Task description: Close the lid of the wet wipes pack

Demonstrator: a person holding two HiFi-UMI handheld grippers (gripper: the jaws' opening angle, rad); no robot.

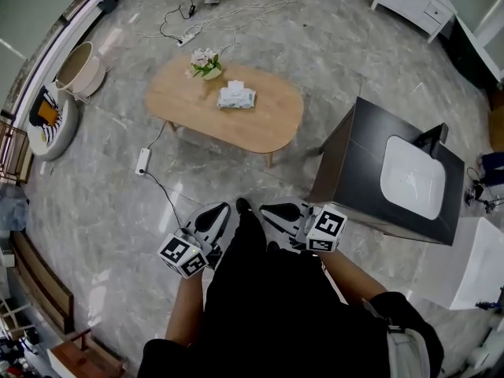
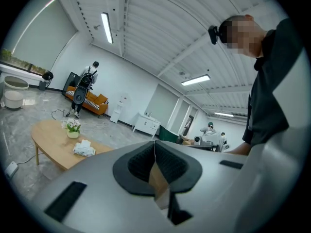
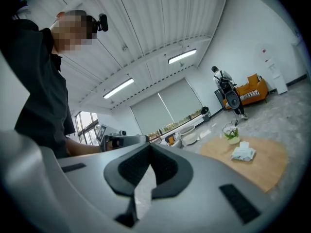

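Head view: task not started, I'd say. Pack (image 1: pixel 236 95) sits on the table (image 1: pixel 264 132), well ahead of both grippers. Left gripper (image 1: pixel 223 209) and right gripper (image 1: pixel 268 209) are held low, close to the person's body, nowhere near it. Approach, contact and lid push all remain. Lid state too small to read; something white stands up on top of the pack, flap or wipe, can't tell

Left gripper view: left gripper (image 2: pixel 155 147) jaws pressed together, nothing between them. Pack (image 2: pixel 84 148) far ahead, off to the left of the jaws, beside a plant (image 2: pixel 73 127). Lid not resolvable

Right gripper view: right gripper (image 3: pixel 149 149) jaws also together, empty. Pack (image 3: pixel 243 152) far ahead, to the right of the jaws. Lid unclear here too
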